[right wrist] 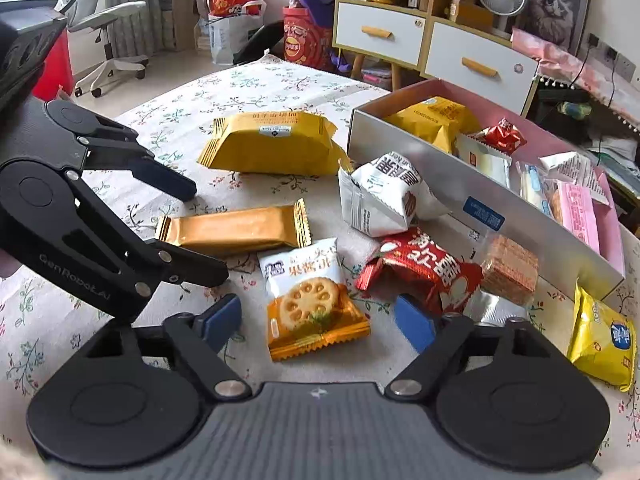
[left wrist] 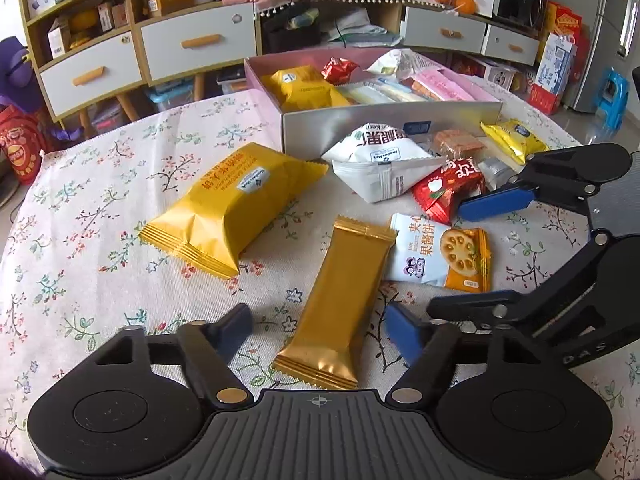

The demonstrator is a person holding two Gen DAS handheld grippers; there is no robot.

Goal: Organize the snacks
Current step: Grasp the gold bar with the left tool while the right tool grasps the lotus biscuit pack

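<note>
hiding gold bar's [left wrist: 340, 304] near end: left tongs [left wrist: 320, 332].

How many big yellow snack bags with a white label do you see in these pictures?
2. One big yellow bag lies on the tablecloth, left of the box. The other yellow bag lies inside the box, at its left end. More could be hidden under other snacks in the box.

On the floral-cloth surface [right wrist: 248, 80] we count one open silver cardboard box [right wrist: 520, 216], two large yellow foil pillow packs (one loose [right wrist: 272, 142], one boxed [right wrist: 434, 120]), one long gold foil bar [right wrist: 236, 230], one white-and-orange biscuit packet [right wrist: 310, 300], two white printed packets [right wrist: 384, 200], one red foil packet [right wrist: 424, 272], one small yellow packet [right wrist: 604, 340].
</note>
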